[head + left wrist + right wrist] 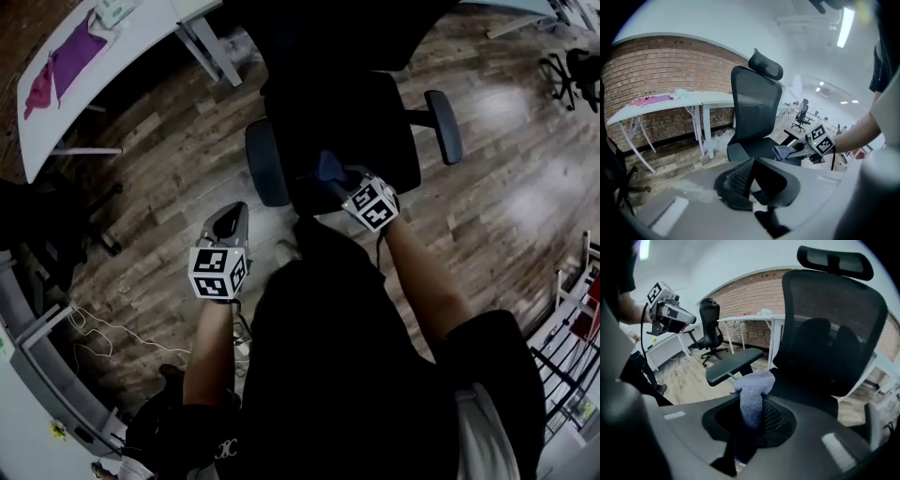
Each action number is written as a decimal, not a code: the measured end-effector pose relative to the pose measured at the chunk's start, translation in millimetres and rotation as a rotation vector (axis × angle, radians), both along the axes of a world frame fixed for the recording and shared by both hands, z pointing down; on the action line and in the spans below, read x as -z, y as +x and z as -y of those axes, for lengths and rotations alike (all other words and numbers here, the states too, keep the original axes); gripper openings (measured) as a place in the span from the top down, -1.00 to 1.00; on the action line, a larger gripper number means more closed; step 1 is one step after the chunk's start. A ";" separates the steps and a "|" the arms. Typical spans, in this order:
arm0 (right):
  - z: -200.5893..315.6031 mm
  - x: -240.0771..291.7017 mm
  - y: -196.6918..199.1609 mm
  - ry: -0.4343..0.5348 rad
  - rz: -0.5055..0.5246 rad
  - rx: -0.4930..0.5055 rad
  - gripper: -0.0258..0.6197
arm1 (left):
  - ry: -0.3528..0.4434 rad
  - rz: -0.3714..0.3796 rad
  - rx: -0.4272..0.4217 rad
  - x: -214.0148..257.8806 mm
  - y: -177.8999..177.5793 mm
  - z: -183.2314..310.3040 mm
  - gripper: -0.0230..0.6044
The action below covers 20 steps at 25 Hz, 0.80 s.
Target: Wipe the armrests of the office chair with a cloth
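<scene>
right hand-held gripper (342, 180), in the head view, was clenched on the blue cloth (328, 167) over the front edge of the office chair (347, 122). one armrest (265, 161) lay just beside the cloth at about 10 o'clock, its long axis running roughly 12 to 6. the other armrest (442, 127) sat well apart at 2 o'clock. the left hand-held gripper (232, 220) hung lower, at 7 o'clock from the near armrest, and carried no cloth.

in the left gripper view, the left hand-held gripper (757, 180) had its jaws apart with nothing between them. the near armrest (737, 151) lay straight ahead at 12 o'clock, and the cloth (784, 151) was at 1 o'clock.

in the right gripper view, the cloth (752, 397) stood up between the jaws, pinched and bunched at its top. the near armrest (733, 364) lay just past it at 11 o'clock, with its long axis slanting from 8 to 2. judging from this, a short reach towards 11 o'clock would land the cloth on that pad, and the wiping stroke would run along that slant.
</scene>
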State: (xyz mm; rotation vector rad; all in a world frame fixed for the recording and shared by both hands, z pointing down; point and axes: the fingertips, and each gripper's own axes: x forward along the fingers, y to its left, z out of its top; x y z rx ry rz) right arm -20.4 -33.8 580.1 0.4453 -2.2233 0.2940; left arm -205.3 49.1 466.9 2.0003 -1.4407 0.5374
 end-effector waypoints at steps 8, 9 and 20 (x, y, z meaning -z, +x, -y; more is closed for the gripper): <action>-50.4 61.0 84.8 0.143 -0.003 -0.316 0.71 | 0.143 -0.035 -0.123 32.8 52.5 -21.5 0.91; -59.2 66.6 95.6 0.158 -0.007 -0.338 0.71 | 0.150 -0.046 -0.135 34.7 60.3 -26.3 0.91; -104.4 81.0 207.7 0.210 -0.033 -0.455 0.71 | 0.205 -0.067 -0.234 64.5 148.8 -35.3 0.91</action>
